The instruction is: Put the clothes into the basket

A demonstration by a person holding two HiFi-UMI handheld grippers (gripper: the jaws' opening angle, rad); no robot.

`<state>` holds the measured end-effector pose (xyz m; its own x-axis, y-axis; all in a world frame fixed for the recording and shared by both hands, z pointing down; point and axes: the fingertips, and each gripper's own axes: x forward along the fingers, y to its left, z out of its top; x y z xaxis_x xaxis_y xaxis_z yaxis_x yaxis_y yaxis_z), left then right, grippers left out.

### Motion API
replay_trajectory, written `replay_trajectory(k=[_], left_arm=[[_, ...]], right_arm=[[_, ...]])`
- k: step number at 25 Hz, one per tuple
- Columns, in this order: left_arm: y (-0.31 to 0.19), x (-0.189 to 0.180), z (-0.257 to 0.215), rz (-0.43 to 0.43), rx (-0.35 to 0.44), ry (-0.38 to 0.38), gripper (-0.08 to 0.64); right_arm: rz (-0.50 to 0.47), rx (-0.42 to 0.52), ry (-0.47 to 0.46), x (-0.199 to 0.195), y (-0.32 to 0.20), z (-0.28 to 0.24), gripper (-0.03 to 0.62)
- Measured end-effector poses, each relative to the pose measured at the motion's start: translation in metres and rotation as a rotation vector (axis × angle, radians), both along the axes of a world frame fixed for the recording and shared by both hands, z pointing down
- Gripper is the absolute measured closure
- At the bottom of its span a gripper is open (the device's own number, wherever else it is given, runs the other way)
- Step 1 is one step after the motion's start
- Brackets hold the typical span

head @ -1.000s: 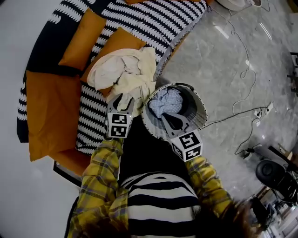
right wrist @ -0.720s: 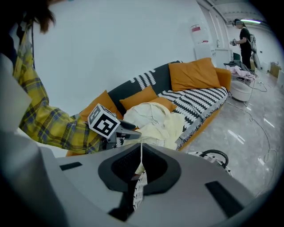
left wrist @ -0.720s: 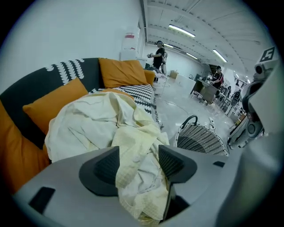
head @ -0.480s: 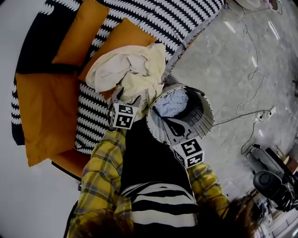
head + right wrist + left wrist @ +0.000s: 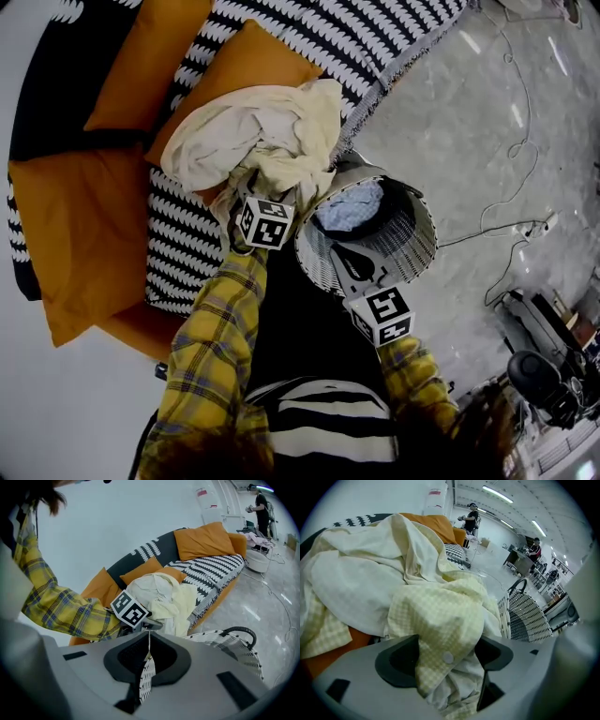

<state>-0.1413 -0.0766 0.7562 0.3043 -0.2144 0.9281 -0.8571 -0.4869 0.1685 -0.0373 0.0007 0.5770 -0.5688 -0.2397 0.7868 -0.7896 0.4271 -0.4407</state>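
**Changes from a second ago.**
- Left tongs (image 5: 247, 184): lower now. The tips are pushed into the near edge of the clothes (image 5: 253, 136), where before they stood short of it. The jaws have just been opening and stand wide apart.
- Right tongs (image 5: 360, 266): a little lower, with the same hold as before, clamped on the near wall of the basket (image 5: 412, 246).

**Hidden or cut off.**
- Sofa (image 5: 187, 253): runs off the left and top of the head view.
- Left tongs: in the head view my tips are lost under cloth and only the marker cube (image 5: 267, 222) shows.
- Basket: its near rim sits behind my right tongs, and its bottom is covered by a blue cloth (image 5: 352, 206).

**Placement.**
- Clothes: heaped on the sofa over an orange cushion (image 5: 253, 66), just left of the basket, with the edge of the heap right by its rim.
- Fold (image 5: 436, 616): yellow checked, with a button. In the left gripper view it lies in the gap of my left tongs, with a dark pad showing on either side and neither pressing it.
- Basket wall: in the right gripper view a thin woven strip of it is pinched between the closed jaws of my right tongs. The rest of the basket, with its handle, lies to the right.
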Motion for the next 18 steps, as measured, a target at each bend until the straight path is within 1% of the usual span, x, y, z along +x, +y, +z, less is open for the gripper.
replay_trajectory(k=[2,4,6,8,9,11,12,15,18], left_arm=[[-0.001,-0.002,0.006,-0.018,0.013,-0.048,0.195],[-0.002,-0.003,0.012,-0.015,0.043,-0.110,0.197],[-0.002,-0.003,0.016,-0.008,0.071,-0.154,0.207],[-0.002,-0.005,0.017,-0.017,0.079,-0.173,0.245],[-0.004,-0.006,0.015,-0.025,0.076,-0.175,0.297],[-0.007,-0.008,0.009,-0.044,0.070,-0.150,0.465],[-0.008,-0.008,0.006,-0.051,0.068,-0.126,0.491],[-0.008,-0.009,-0.007,-0.058,0.088,-0.065,0.509],[-0.006,-0.009,-0.026,-0.057,0.142,-0.023,0.514]], right_arm=[[0.002,-0.010,0.003,0.002,0.001,0.003,0.563],[0.003,-0.017,0.007,0.003,0.002,0.006,0.563],[0.004,-0.023,0.012,0.005,0.004,0.009,0.563],[0.005,-0.027,0.018,0.006,0.007,0.010,0.563],[0.006,-0.028,0.020,0.007,0.008,0.011,0.563],[0.008,-0.027,0.024,0.008,0.010,0.010,0.563],[0.010,-0.025,0.024,0.008,0.010,0.008,0.563],[0.020,-0.015,0.020,0.009,0.010,0.002,0.563],[0.027,0.005,0.011,0.009,0.010,-0.005,0.563]])
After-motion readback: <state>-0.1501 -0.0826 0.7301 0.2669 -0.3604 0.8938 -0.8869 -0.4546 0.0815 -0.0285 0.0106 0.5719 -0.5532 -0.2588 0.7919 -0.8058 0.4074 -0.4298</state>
